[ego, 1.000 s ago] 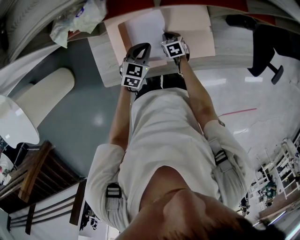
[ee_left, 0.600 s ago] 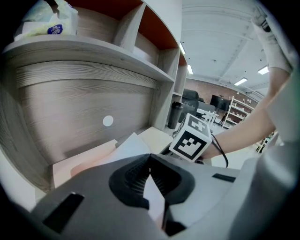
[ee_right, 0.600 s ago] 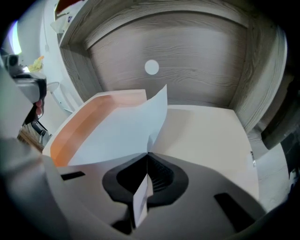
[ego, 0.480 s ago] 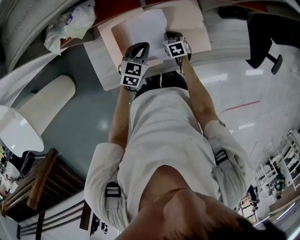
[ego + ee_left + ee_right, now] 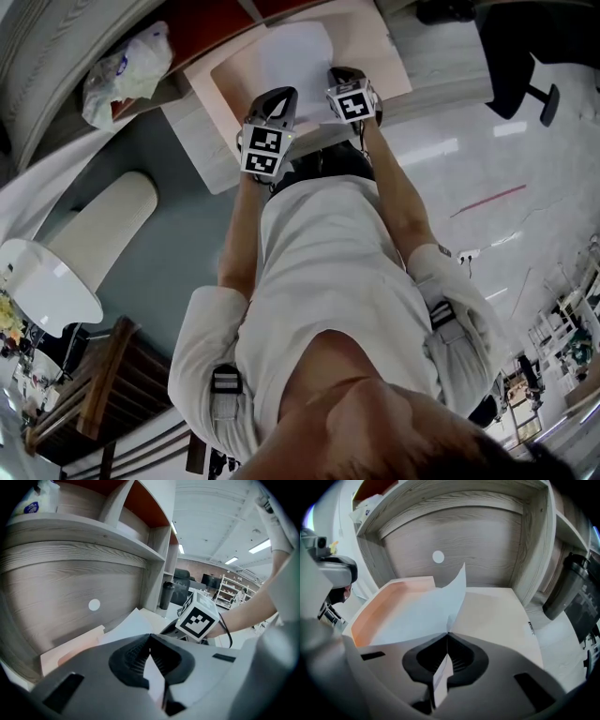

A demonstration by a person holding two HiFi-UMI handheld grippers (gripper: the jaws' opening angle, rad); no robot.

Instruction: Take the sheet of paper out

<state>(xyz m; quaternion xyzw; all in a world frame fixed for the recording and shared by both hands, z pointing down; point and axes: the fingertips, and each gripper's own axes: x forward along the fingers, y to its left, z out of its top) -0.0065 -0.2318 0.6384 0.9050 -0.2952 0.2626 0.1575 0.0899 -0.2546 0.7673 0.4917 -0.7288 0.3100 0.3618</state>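
Over the open peach folder [image 5: 380, 52] on the tabletop [image 5: 202, 141], the white sheet of paper [image 5: 291, 56] was held by its near edge, at two places. The left hand-held gripper [image 5: 281, 96] gripped the corner at the near left of the folder; in the left gripper view its jaws were together and a strip of the paper was pinched between them. The right hand-held gripper [image 5: 337, 75] was at the near middle of the folder, and its jaws were clamped on the sheet too. In the right gripper view the paper [image 5: 417, 611] rose from the closed jaws, folded a little, with one corner standing up above the folder [image 5: 379, 604]. The rest of the sheet lay over the left half of the folder. Behind the folder stood a wooden back panel with a round white sticker [image 5: 438, 557]. To the right of the folder, past a divider, stood a dark cup [image 5: 569, 588]. A plastic bag [image 5: 127, 66] lay left of the folder.
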